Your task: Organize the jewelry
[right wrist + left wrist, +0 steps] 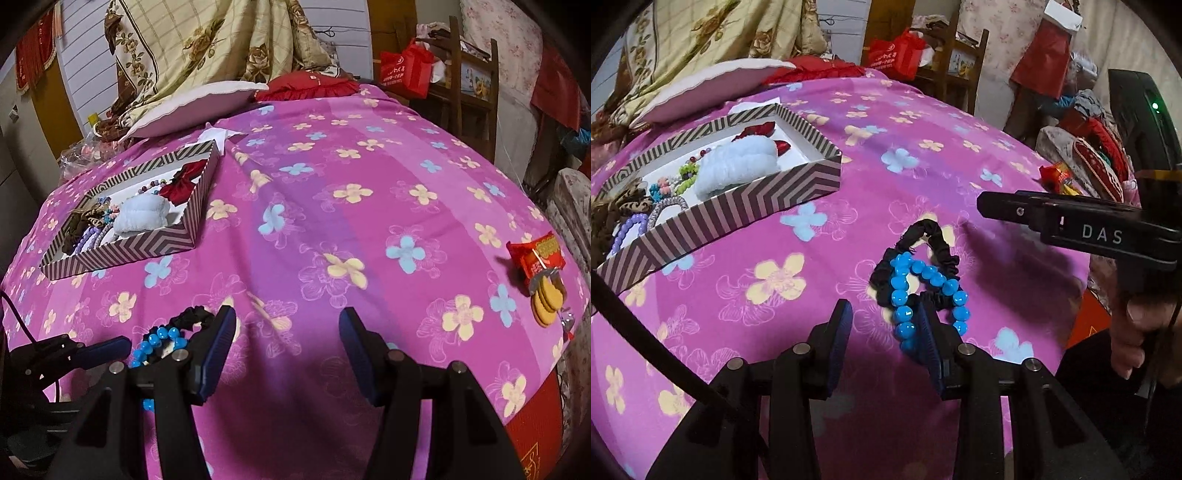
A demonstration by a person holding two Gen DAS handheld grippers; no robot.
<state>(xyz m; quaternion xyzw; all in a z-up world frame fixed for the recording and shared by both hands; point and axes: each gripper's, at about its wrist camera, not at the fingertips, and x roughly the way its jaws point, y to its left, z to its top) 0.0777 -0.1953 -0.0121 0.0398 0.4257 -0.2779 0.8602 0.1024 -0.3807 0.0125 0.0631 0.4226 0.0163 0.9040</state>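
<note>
Left gripper (884, 334) part open, empty, low over bedspread (923, 122); blue bead bracelet (925, 295) and black scrunchie (918, 266) beside its right finger. Right gripper (288, 347) wide open, empty. Striped box (746, 208) already holds several pieces; these 2 remain.

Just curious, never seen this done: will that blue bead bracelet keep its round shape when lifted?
Probably not. The blue bead bracelet lies in a bent loop, so it likely droops. Its glossy round beads may slip. It overlaps the black scrunchie, which might drag along.

Floral curtain (207, 48), wooden chair (469, 85) (cluttered), white slatted wall (85, 70).
</note>
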